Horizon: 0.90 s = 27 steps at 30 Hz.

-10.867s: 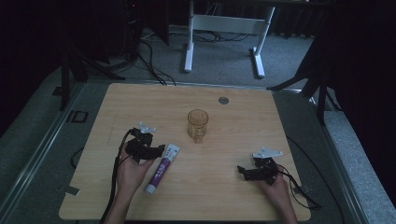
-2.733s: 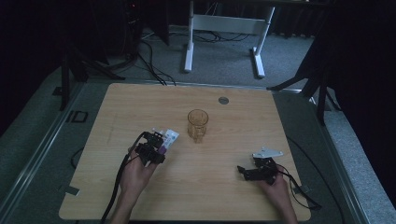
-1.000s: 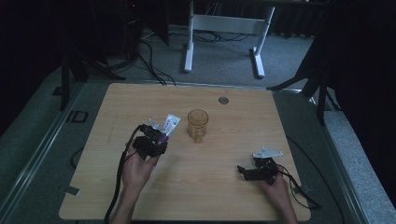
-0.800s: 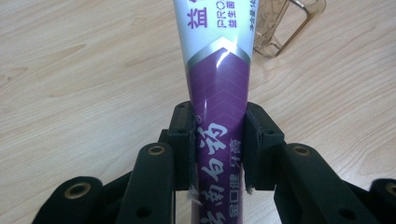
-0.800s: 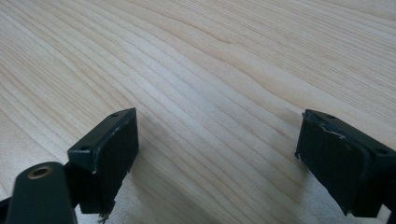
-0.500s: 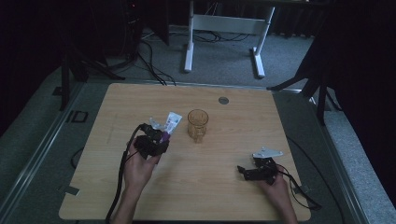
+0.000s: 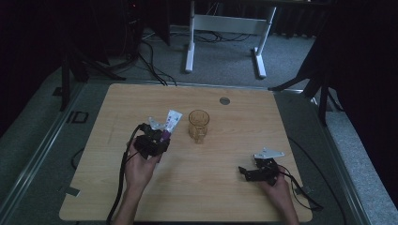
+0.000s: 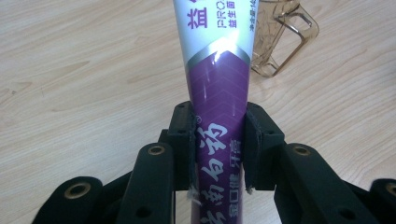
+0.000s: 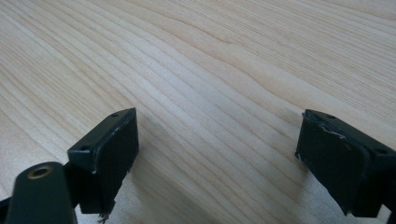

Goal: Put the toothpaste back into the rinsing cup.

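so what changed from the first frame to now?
The toothpaste tube, which lay flat on the table beside the left gripper, has been gripped by it, lifted and carried up-table toward the amber cup, its flat end raised. The fingers press both its sides. The cup and the right gripper, which is open, have not moved.

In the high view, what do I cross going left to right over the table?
Left gripper clamped on the toothpaste tube → amber cup → small metal disc near the far edge → right gripper, jaws open, resting low on the table.
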Motion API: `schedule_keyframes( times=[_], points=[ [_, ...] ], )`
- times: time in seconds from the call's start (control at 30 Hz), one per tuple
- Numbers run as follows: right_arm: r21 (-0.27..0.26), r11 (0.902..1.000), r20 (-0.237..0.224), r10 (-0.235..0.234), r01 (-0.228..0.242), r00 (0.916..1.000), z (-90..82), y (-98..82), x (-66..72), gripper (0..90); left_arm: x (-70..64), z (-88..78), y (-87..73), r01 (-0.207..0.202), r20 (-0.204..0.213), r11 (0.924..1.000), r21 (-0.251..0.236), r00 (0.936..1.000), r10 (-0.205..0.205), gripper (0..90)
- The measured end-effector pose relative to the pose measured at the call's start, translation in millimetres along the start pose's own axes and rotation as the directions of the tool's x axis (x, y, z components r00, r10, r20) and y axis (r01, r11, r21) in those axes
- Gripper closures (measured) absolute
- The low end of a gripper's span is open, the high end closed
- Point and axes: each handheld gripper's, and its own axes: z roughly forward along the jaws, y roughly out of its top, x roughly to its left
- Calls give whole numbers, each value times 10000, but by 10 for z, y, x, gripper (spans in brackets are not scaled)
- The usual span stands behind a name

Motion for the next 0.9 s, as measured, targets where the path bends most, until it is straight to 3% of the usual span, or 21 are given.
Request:
schedule_keyframes(
  times=[0.57,0.9],
  points=[
    [10,10000,-5,23,-23,10000,-1,0,2,126,-22,-47,23,-163,69,9960,-881,9998,169,681],
    [17,10000,-9,30,-30,10000,-1,0,2,126,9,-60,26,31,514,9912,-1321,9987,38,682]
  ],
)
